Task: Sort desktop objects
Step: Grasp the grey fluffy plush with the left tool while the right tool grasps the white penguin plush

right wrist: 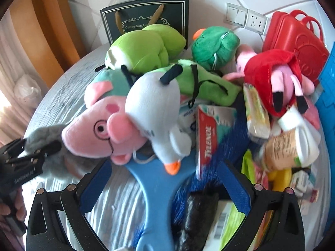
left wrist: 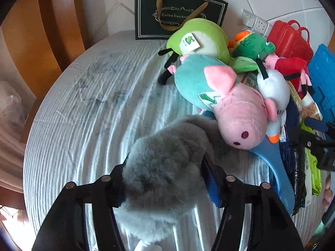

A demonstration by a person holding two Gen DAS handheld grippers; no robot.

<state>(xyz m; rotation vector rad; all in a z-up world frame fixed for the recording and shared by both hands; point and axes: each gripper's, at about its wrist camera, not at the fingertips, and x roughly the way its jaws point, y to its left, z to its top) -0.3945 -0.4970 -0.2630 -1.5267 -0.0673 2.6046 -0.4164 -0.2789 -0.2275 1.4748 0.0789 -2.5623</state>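
Clearly the left gripper (left wrist: 165, 179) straddles the grey plush toy (left wrist: 165, 163) at the heap's near edge, fingers pressing its fur; squeeze firmly, then lift clear of the pink pig plush (left wrist: 240, 115). Right gripper (right wrist: 165, 190) hovers open, empty, over the blue brush (right wrist: 155, 179).

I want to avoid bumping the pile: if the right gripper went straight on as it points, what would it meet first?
Probably the blue brush, whose handle and bristles lie between the open right gripper fingers; the red and white medicine box stands just beyond. Depth is uncertain.
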